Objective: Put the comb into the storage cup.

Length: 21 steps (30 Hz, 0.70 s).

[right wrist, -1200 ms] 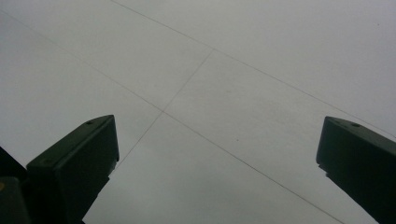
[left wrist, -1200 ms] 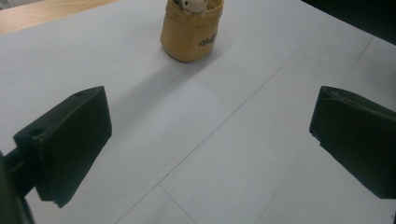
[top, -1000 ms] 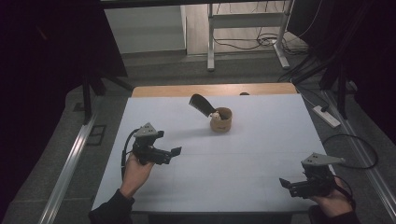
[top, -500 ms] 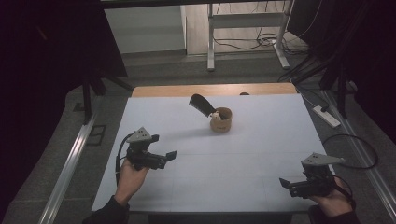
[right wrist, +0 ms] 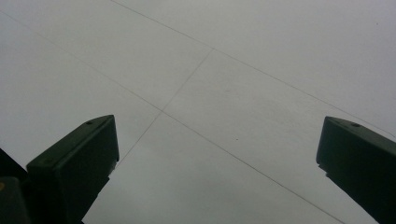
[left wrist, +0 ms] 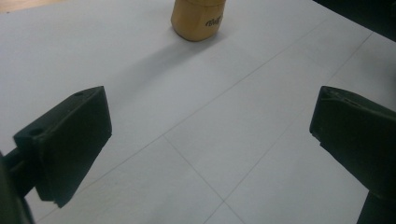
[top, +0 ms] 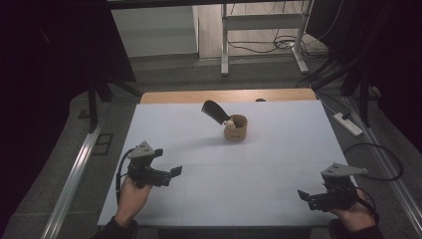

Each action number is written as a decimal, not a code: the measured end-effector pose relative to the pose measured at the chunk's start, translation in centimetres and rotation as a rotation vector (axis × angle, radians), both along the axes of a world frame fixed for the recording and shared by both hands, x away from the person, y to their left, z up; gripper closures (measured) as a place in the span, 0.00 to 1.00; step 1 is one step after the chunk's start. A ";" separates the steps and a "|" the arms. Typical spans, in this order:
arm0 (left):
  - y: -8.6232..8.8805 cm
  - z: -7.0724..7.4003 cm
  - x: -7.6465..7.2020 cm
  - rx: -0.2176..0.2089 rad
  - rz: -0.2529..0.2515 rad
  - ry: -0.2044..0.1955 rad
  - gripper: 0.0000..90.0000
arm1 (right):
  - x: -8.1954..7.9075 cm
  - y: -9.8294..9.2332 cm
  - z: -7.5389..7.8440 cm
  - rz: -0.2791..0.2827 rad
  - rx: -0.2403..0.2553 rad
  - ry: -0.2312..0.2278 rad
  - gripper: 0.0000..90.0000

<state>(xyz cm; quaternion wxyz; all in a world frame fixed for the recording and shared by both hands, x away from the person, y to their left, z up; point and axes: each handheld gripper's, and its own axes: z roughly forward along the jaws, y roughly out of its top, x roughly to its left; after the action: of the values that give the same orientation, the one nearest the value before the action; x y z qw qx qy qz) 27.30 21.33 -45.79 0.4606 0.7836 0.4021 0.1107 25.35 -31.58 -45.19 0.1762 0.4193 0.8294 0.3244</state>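
- Your right tool (top: pixel 321 195) hangs released at the near right of the white table (top: pixel 278 149), nothing between its jaws.
- Your left tool (top: pixel 161 174), near left, is likewise released and empty.
- Far centre, well apart from both, stands a tan cup (top: pixel 235 128); a black blade-like piece (top: pixel 215 111) leans from it, its lower end hidden inside.

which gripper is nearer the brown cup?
The left gripper. It sits mid-table on the left, facing the brown cup, which shows in its own view; the right gripper sits at the near right corner.
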 end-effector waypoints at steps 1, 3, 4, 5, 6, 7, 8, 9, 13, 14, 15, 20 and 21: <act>0.1 0.0 -0.1 0.000 0.003 0.001 0.00 | 0.0 0.0 0.0 0.000 0.000 0.000 0.00; 0.3 -0.1 -0.4 0.000 0.008 0.003 0.00 | 0.0 0.0 0.0 -0.001 0.000 0.000 0.00; 0.4 -0.1 -0.5 -0.002 0.011 0.005 0.00 | 0.0 0.0 0.0 -0.001 -0.001 0.000 0.00; 0.5 -0.1 -0.6 -0.001 0.014 0.005 0.00 | 0.0 0.0 0.0 -0.001 -0.001 0.000 0.00; 0.6 -0.1 -0.7 0.000 0.016 0.007 0.00 | 0.0 0.0 0.0 -0.001 -0.001 0.000 0.00; 0.7 -0.1 -0.9 0.000 0.018 0.006 0.00 | 0.0 0.0 0.0 -0.001 -0.001 0.000 0.00; 0.8 -0.1 -1.0 0.003 0.020 0.007 0.00 | 0.0 0.0 0.0 -0.001 -0.001 0.000 0.00; 0.9 -0.2 -1.1 0.002 0.024 0.009 0.00 | 0.0 0.0 0.0 -0.001 -0.001 0.000 0.00; 1.2 -0.3 -1.5 0.008 0.031 0.015 0.00 | 0.0 0.0 0.0 -0.001 -0.002 0.000 0.00; 1.3 -0.4 -1.6 0.008 0.033 0.015 0.00 | 0.0 0.0 0.0 -0.001 -0.002 0.000 0.00; 1.3 -0.4 -1.7 0.008 0.034 0.018 0.00 | 0.0 0.0 0.0 -0.001 -0.003 0.001 0.00; 1.6 -0.6 -2.2 0.016 0.042 0.021 0.00 | 0.0 0.0 0.0 -0.002 -0.003 0.001 0.00; 1.7 -0.6 -2.2 0.019 0.044 0.022 0.00 | 0.0 0.0 0.0 -0.003 -0.003 0.000 0.00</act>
<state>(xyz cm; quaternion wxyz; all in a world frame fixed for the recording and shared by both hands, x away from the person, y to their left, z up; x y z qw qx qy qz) 25.05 23.04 -46.37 0.4459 0.7801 0.4233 0.1161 25.37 -31.57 -45.19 0.1771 0.4202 0.8293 0.3229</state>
